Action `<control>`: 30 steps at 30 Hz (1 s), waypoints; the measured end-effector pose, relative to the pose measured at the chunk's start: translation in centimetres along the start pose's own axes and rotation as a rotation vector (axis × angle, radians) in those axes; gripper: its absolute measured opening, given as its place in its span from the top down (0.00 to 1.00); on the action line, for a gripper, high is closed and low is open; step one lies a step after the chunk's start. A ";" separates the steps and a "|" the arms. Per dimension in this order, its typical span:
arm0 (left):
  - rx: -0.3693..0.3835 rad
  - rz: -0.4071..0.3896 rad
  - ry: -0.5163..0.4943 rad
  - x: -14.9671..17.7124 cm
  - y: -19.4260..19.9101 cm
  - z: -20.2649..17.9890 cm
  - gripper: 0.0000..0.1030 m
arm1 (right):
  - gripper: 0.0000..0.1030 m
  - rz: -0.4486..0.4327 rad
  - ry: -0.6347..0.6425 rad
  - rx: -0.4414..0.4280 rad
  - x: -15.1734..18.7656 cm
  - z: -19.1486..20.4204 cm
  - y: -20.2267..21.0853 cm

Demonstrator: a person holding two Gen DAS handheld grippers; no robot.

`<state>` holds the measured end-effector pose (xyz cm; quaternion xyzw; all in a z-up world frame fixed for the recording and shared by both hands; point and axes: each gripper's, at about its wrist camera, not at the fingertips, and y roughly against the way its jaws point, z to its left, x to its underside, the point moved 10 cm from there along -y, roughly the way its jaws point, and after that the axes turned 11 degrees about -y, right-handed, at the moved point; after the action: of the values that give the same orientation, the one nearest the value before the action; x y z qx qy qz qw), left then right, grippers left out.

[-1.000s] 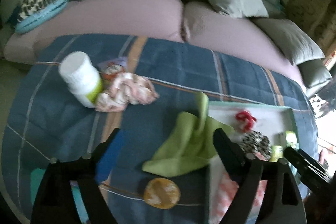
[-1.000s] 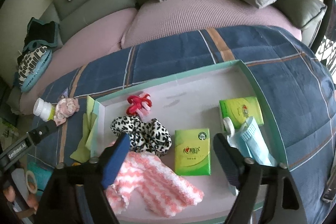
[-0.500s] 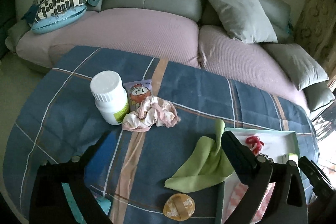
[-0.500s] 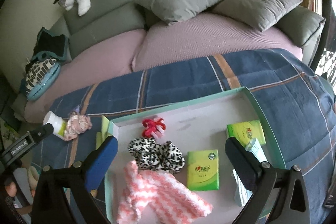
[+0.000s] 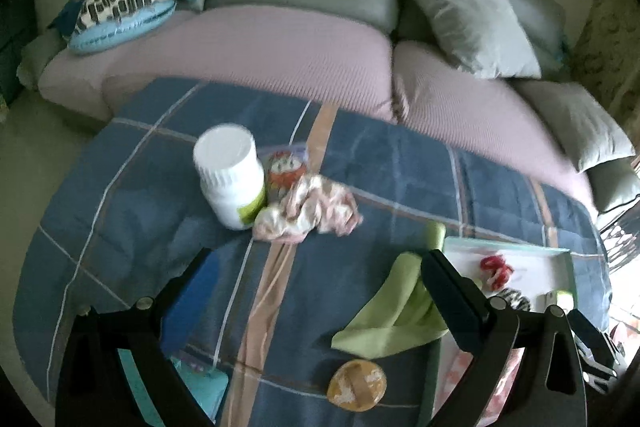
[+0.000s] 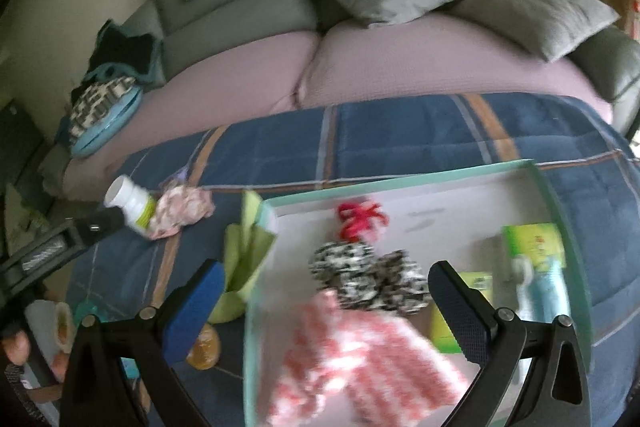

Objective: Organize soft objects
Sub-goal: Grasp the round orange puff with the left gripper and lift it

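Both grippers, left (image 5: pixel 320 291) and right (image 6: pixel 326 299), gape empty; crumpled pink scrunchie (image 5: pixel 308 213) touches round white bottle (image 5: pixel 232 175), left of shallow tray (image 6: pixel 560 195).

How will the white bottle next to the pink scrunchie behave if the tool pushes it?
The white bottle stands upright and looks tall for its base, so a high push would probably tip it. Being round, it might then roll. The pink scrunchie against it may cushion it slightly.

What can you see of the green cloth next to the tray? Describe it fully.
The green cloth is a light lime-green soft fabric, crumpled and loosely folded, with one strip standing up. It lies on the blue plaid blanket, against the left outer edge of the tray. Neither gripper touches it.
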<state>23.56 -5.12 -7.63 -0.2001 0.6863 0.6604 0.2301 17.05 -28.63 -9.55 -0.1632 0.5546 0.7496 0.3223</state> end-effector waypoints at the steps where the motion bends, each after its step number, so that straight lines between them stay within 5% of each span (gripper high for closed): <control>1: 0.006 0.020 0.003 0.4 -0.4 0.0 0.02 | 0.01 0.009 0.013 -0.012 0.3 0.6 -0.3; 6: 0.031 0.091 0.017 1.8 -1.6 -0.1 0.02 | 0.07 0.046 0.077 -0.045 1.5 3.1 -1.9; 9: 0.035 0.113 0.005 2.4 -2.0 -0.5 0.02 | 0.20 0.083 0.098 -0.052 2.2 3.7 -3.0; 30: 0.064 0.293 -0.187 9.8 -3.6 -5.4 0.09 | 0.22 0.095 0.005 -0.016 1.9 0.4 -1.9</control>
<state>17.37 -10.38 -16.16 -0.0283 0.7045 0.6802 0.2007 17.02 -27.37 -11.95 -0.1410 0.5565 0.7682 0.2835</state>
